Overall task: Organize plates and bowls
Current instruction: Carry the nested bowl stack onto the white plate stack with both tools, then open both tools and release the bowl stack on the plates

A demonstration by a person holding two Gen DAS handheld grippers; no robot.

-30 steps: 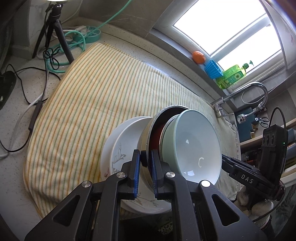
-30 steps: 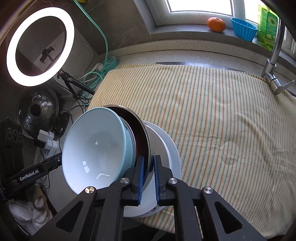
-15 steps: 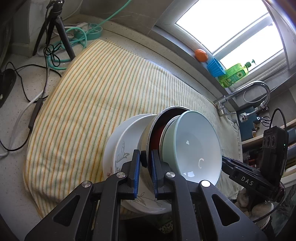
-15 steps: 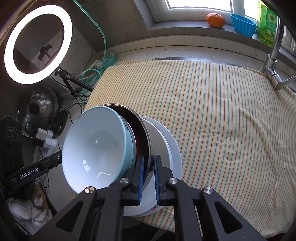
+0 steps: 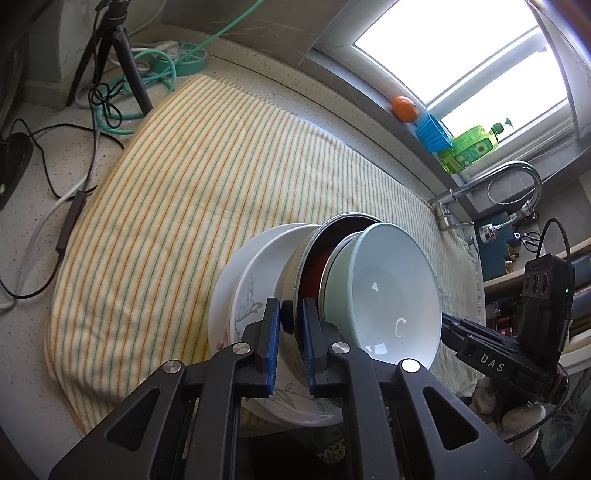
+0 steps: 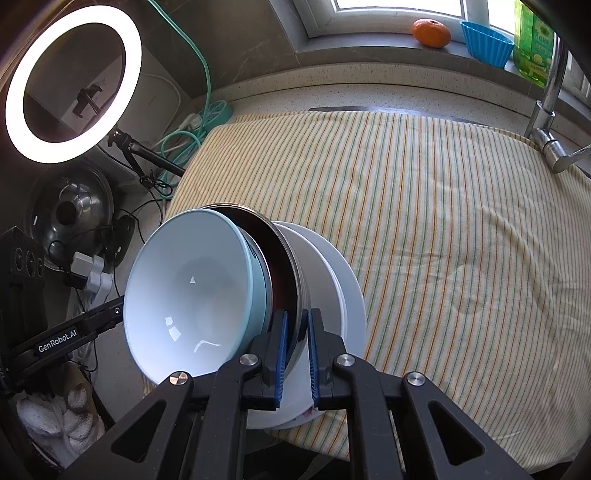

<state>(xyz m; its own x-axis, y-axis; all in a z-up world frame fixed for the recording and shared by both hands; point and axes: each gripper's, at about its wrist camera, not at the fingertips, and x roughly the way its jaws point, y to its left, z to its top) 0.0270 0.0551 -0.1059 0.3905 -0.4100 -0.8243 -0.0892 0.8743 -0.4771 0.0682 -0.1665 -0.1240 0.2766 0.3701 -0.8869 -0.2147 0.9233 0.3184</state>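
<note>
Our left gripper (image 5: 290, 325) is pinched tight on the rim of the metal bowl (image 5: 301, 280), and our right gripper (image 6: 295, 334) is pinched on that same rim from the opposite side, so the nested pile hangs between our two hands, tipped on edge above the near end of the striped towel (image 5: 192, 206). Compared with a second ago almost nothing has changed: both grips sit on the same spots of the rim, the jaws are no wider, and the pile shows the same tilt; only the towel and window slide slightly in the left view. We judge that the carry is paused or barely drifting, with the pile neither set down nor separated yet, so the sorting remains ahead of us. Counting outward from the grippers: one steel bowl with a dark red inside, one pale green bowl (image 5: 341, 273) nested in it, and one light blue bowl (image 5: 391, 291) innermost, making three bowls. Behind the metal bowl we see two white plates (image 5: 255, 266), one with a leaf pattern. On the sill sit one orange (image 6: 431, 33), one blue cup (image 6: 485, 42) and one green bottle (image 5: 467, 149).
</note>
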